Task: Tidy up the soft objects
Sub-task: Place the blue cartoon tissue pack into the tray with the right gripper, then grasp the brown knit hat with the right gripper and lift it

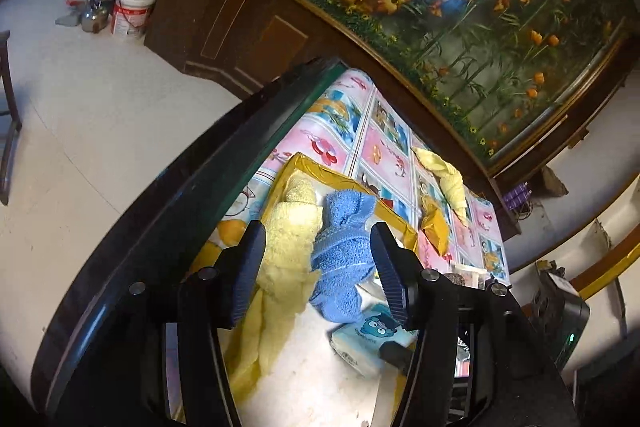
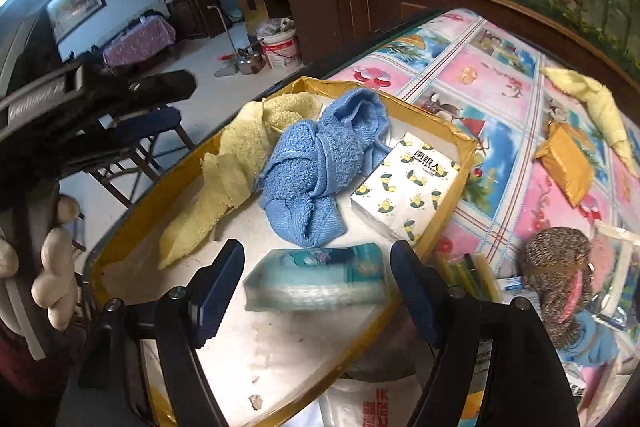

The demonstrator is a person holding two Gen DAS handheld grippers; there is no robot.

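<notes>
We take the shallow yellow-edged tray as our landmark, sitting on the patterned tablecloth. Inside the tray we see a blue towel bunched up near the middle, a yellow towel draped against the tray's left wall beside and touching the blue one, a white tissue pack printed with yellow birds at the tray's right wall, and a light-blue tissue pack on the tray's near floor. Our right gripper hangs over the tray's near part with its jaws spread wide; the light-blue pack lies between the two fingers, but neither pad presses on it as far as we can tell. Our left gripper also hovers above the tray with its jaws apart, and both the yellow towel and the blue towel lie in the gap between its fingers, below them rather than clamped. Outside the tray, well beyond its far right corner, a second yellow cloth lies on the tablecloth next to a flat yellow packet, and a brown plush toy sits just off the tray's right side
</notes>
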